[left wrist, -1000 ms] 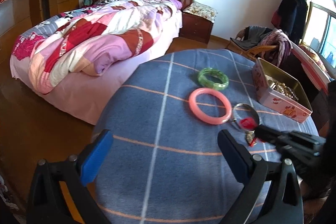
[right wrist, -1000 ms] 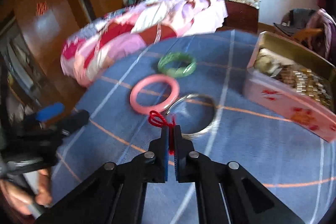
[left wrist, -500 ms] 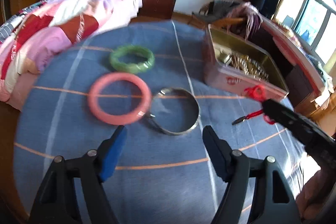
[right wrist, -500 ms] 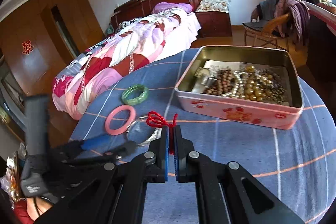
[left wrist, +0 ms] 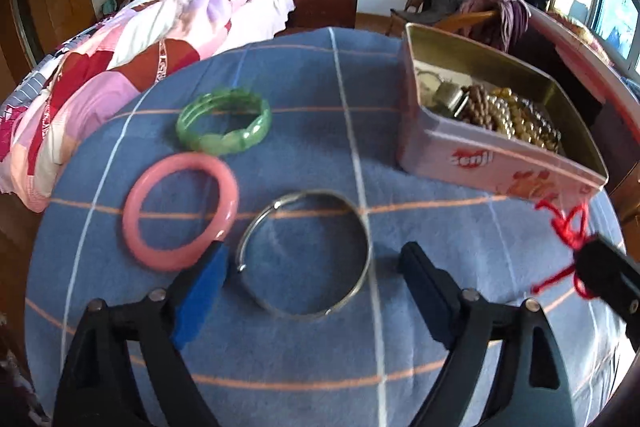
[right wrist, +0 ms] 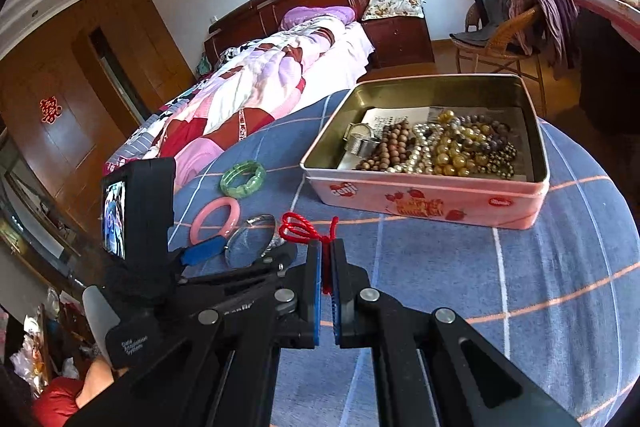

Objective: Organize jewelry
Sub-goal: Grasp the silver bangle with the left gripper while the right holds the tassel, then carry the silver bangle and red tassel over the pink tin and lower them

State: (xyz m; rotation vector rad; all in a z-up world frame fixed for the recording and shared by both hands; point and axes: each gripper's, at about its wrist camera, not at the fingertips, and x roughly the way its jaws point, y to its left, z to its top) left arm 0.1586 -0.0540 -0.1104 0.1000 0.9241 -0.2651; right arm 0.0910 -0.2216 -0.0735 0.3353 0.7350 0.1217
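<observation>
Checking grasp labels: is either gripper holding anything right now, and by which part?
The right gripper is shut on the red cord, pinching its strand just below the knot, loop sticking out. The left gripper is open, holding nothing, above the silver bangle.

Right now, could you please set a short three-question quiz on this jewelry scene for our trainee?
1. True or false: the right gripper has its jaws shut on the red cord.
2. Which bangle lies between the open left gripper's jaws? A pink bangle B silver bangle C green bangle
3. Fill in: the bead strings lie in the ___.

Key: 1 true; 2 B; 3 pink tin.
</observation>
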